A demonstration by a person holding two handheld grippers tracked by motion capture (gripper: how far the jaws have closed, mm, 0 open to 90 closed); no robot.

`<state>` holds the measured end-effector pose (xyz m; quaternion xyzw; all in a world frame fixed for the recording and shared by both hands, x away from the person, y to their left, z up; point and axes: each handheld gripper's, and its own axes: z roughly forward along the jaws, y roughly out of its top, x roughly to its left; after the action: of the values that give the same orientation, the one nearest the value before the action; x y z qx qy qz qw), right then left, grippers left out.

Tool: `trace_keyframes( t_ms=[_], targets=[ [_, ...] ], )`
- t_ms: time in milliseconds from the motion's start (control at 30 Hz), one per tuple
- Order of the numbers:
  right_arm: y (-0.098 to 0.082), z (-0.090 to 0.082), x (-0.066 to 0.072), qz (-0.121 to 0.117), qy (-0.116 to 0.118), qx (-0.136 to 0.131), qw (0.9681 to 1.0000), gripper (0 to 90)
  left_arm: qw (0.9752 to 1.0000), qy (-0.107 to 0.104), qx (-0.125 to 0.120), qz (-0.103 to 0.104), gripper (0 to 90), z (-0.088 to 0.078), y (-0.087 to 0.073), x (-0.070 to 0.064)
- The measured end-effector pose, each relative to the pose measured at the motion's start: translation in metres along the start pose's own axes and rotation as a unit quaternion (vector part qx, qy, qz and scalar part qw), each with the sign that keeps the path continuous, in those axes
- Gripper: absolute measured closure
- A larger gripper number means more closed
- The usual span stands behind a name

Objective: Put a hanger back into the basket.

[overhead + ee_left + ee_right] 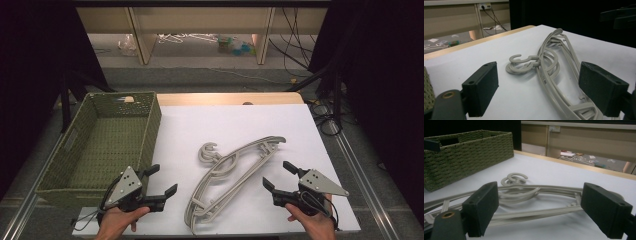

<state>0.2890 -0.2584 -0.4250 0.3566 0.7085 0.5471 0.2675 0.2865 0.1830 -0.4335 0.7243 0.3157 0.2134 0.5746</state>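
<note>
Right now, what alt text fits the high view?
Grey plastic hangers lie stacked on a white table between two hand-held grippers, left gripper and right gripper, both open. A green woven basket stands at the left.

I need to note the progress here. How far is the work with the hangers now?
Done: nothing visible; the basket looks empty. In hand: nothing; the hangers lie stacked on the white table, and the left gripper and right gripper sit either side of them, jaws open. Left: probably to grasp the hangers and move them, perhaps into the basket.
</note>
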Motion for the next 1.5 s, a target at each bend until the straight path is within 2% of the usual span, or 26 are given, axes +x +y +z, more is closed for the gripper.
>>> trace_keyframes(
  t_ms=[33, 100, 133, 167, 200, 233, 333, 433, 467, 500, 533, 600, 633, 700, 733, 767, 967, 1067, 1167, 1200, 1300, 1333, 1367, 1500],
  targets=[
    [0.0, 0.0, 0.0, 0.001, 0.0, 0.0, 1.0, 15.9, 1.0, 0.0, 0.004, 0.004, 18.5, 0.0, 0.0, 0.0],
    [0.0, 0.0, 0.0, 0.001, 0.001, 0.002, 1.0, 16.0, 1.0, -0.001, 0.002, -0.001, 19.3, 0.001, -0.001, 0.0],
    [-0.001, 0.001, 0.0, 0.0, 0.001, 0.003, 1.0, 16.0, 0.9999, 0.004, 0.012, 0.004, 19.2, 0.001, -0.001, 0.001],
    [-0.001, 0.001, 0.0, 0.0, 0.001, 0.003, 1.0, 16.1, 0.9997, 0.012, 0.02, -0.011, 19.5, 0.002, -0.002, 0.0],
    [-0.001, 0.001, 0.0, 0.0, 0.0, 0.003, 1.0, 16.1, 0.9995, 0.012, 0.027, -0.012, 20.3, 0.003, -0.002, 0.001],
    [-0.001, 0.001, 0.0, -0.001, 0.0, 0.004, 1.0, 16.2, 0.9994, 0.01, 0.029, -0.016, 20.5, 0.004, -0.003, 0.001],
    [-0.001, 0.002, 0.0, 0.002, -0.003, -0.002, 1.0, 16.4, 0.9995, 0.011, 0.027, -0.013, 20.3, 0.003, -0.002, 0.003],
    [-0.001, 0.001, -0.001, 0.001, -0.006, 0.011, 0.9999, 16.4, 0.9995, 0.012, 0.028, -0.013, 20.6, 0.004, -0.002, 0.003],
    [-0.002, 0.001, -0.001, 0.001, -0.006, 0.009, 0.9999, 16.4, 0.999, 0.017, 0.034, -0.022, 20.3, 0.005, -0.003, 0.003],
    [-0.002, 0.001, -0.002, 0.001, -0.005, 0.009, 0.9999, 16.5, 0.9992, 0.013, 0.035, -0.015, 20.2, 0.006, -0.003, 0.004],
    [-0.002, 0.003, -0.002, 0.003, -0.004, -0.001, 1.0, 16.5, 0.999, 0.015, 0.037, -0.018, 20.5, 0.006, -0.003, 0.004],
    [-0.003, 0.003, -0.002, 0.003, -0.003, -0.001, 1.0, 16.5, 0.9988, 0.016, 0.037, -0.027, 20.7, 0.008, -0.003, 0.003],
    [-0.003, 0.003, -0.003, 0.003, -0.003, 0.0, 1.0, 16.6, 0.9991, 0.01, 0.035, -0.02, 20.5, 0.009, -0.003, 0.004],
    [-0.003, 0.002, -0.003, 0.002, -0.006, 0.006, 1.0, 16.7, 0.9988, 0.012, 0.038, -0.027, 20.7, 0.009, -0.003, 0.002],
    [-0.003, 0.003, -0.004, 0.003, -0.005, 0.006, 1.0, 16.8, 0.9989, 0.006, 0.039, -0.027, 22.2, 0.011, -0.003, 0.001],
    [-0.003, 0.002, -0.005, 0.002, -0.003, 0.009, 1.0, 16.8, 0.9986, 0.011, 0.043, -0.027, 22.2, 0.012, -0.003, 0.0],
    [-0.003, 0.004, -0.006, 0.004, -0.004, 0.007, 1.0, 16.9, 0.9985, 0.007, 0.05, -0.023, 23.5, 0.02, -0.001, 0.0],
    [-0.003, 0.006, -0.006, 0.005, -0.002, 0.009, 0.9999, 16.9, 0.9954, -0.011, 0.089, -0.035, 23.9, 0.033, -0.001, 0.001],
    [-0.003, 0.005, -0.006, 0.004, -0.003, 0.008, 1.0, 16.9, 0.9898, -0.038, 0.125, -0.057, 27.4, 0.045, -0.003, 0.002],
    [-0.003, 0.005, -0.007, 0.004, -0.004, 0.01, 0.9999, 16.9, 0.9887, -0.043, 0.132, -0.057, 29.4, 0.049, -0.003, 0.001],
    [-0.003, 0.006, -0.006, 0.005, 0.0, 0.006, 1.0, 16.9, 0.9827, -0.064, 0.162, -0.063, 32.7, 0.063, -0.003, -0.001],
    [-0.003, 0.006, -0.006, 0.004, 0.003, 0.008, 1.0, 17.0, 0.9827, -0.064, 0.162, -0.063, 34.5, 0.063, -0.003, -0.001],
    [-0.003, 0.006, -0.005, 0.009, 0.007, 0.013, 0.9999, 17.0, 0.9793, -0.073, 0.176, -0.07, 37.2, 0.073, -0.002, -0.001],
    [-0.002, 0.004, -0.003, 0.011, 0.002, 0.023, 0.9997, 17.3, 0.9715, -0.082, 0.204, -0.089, 45.0, 0.094, -0.001, -0.002]
  ],
)
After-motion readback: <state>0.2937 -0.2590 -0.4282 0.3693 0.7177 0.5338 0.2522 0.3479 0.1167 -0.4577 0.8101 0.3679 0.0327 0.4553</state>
